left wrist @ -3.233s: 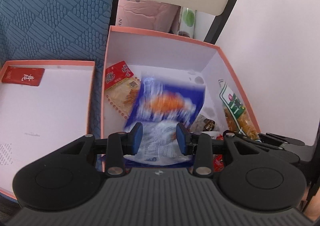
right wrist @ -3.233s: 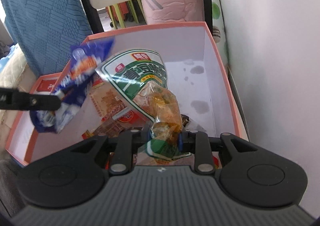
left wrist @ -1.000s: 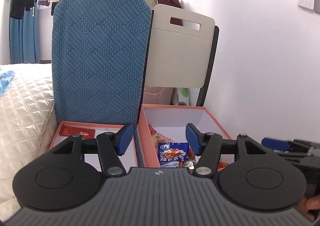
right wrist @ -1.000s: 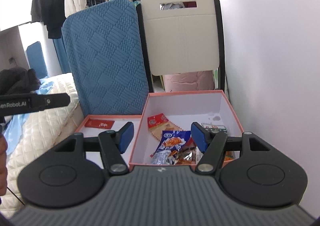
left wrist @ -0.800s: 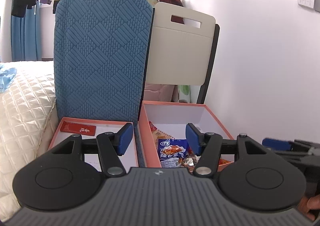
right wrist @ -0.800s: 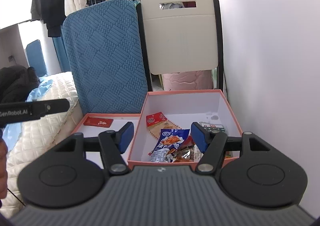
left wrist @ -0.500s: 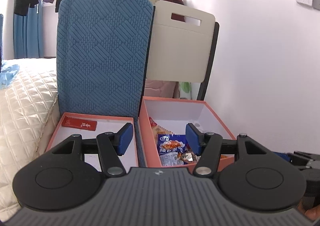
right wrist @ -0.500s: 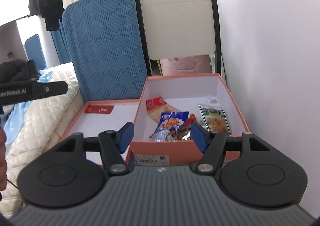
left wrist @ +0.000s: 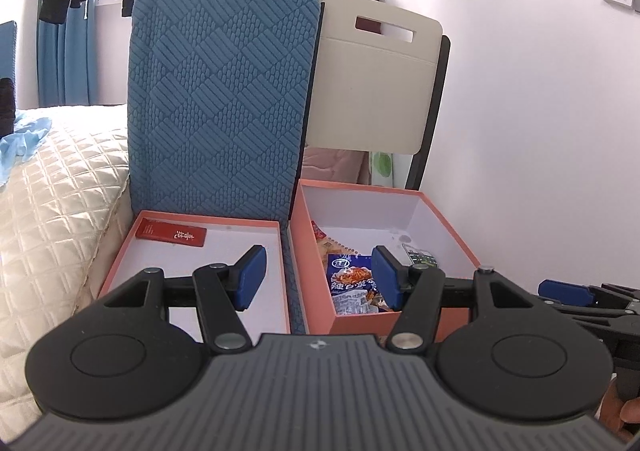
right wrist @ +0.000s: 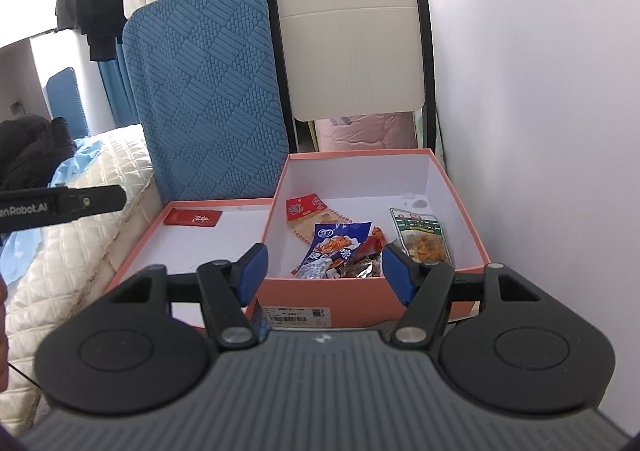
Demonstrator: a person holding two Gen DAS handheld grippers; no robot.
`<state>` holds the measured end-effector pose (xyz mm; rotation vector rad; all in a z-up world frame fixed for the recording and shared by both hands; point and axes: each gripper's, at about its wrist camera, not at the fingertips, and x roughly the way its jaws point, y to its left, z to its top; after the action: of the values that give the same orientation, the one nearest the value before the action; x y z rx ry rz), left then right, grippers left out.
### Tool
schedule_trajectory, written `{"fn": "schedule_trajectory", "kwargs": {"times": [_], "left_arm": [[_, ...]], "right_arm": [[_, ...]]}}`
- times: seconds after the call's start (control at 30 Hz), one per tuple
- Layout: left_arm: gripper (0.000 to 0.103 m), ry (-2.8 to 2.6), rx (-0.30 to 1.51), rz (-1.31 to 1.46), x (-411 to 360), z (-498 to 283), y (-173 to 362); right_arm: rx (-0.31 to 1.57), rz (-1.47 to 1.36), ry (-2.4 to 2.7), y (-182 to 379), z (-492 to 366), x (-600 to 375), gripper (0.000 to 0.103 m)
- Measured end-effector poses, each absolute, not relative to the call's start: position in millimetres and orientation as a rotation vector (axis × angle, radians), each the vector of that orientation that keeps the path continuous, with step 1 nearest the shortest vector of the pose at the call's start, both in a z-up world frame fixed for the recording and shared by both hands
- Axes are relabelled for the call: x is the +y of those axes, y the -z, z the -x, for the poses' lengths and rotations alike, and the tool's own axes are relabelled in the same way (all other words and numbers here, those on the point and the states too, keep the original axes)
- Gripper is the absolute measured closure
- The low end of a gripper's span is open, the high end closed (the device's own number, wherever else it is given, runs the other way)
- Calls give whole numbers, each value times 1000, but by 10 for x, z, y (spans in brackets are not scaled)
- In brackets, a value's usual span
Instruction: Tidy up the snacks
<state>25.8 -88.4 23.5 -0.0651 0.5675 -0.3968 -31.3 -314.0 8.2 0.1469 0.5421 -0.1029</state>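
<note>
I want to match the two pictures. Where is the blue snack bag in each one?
Left wrist view: the blue snack bag lies inside the orange box, near its front wall.
Right wrist view: blue snack bag, middle of the box floor.
Shared landmark: the blue cushion behind.

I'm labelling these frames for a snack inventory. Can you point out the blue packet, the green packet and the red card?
Blue packet (right wrist: 334, 241): right wrist view, on its printed front.
Green packet (right wrist: 420, 235): right wrist view, on its middle.
Red card (right wrist: 193, 218): right wrist view, on its face.
</note>
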Motion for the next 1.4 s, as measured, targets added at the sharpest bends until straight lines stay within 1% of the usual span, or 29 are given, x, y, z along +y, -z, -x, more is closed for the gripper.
{"fn": "schedule_trajectory", "kwargs": {"times": [0.73, 0.77, 0.8, 0.87, 0.9, 1.17, 1.27, 1.3, 1.33, 1.37, 1.4], "left_arm": [[39, 382, 600, 70, -910, -275, -149], [36, 380, 603, 68, -911, -280, -146], [29, 378, 603, 60, -919, -281, -149], [20, 370, 591, 39, -954, -277, -159], [18, 369, 587, 34, -959, -271, -161], [6, 349, 596, 29, -957, -280, -143], [5, 342, 596, 24, -947, -280, -145], [4, 340, 597, 26, -941, -282, -142], [4, 339, 599, 27, -936, -280, -139], [4, 338, 600, 27, -934, -283, -136], [4, 336, 602, 26, -929, -287, -133]], "right_arm": [[557, -161, 124, -51, 317, -3168, 38], [558, -162, 126, -45, 319, -3170, 38], [560, -164, 128, -40, 320, -3172, 38], [563, -169, 128, -28, 323, -3176, 38], [564, -168, 129, -25, 323, -3176, 38], [565, -162, 146, -4, 334, -3179, 38], [570, -173, 148, 6, 338, -3211, 38], [569, -175, 150, 6, 334, -3221, 35], [565, -176, 151, 2, 334, -3237, 20], [555, -177, 155, -6, 340, -3249, 12], [544, -176, 166, -11, 343, -3255, 0]]}}
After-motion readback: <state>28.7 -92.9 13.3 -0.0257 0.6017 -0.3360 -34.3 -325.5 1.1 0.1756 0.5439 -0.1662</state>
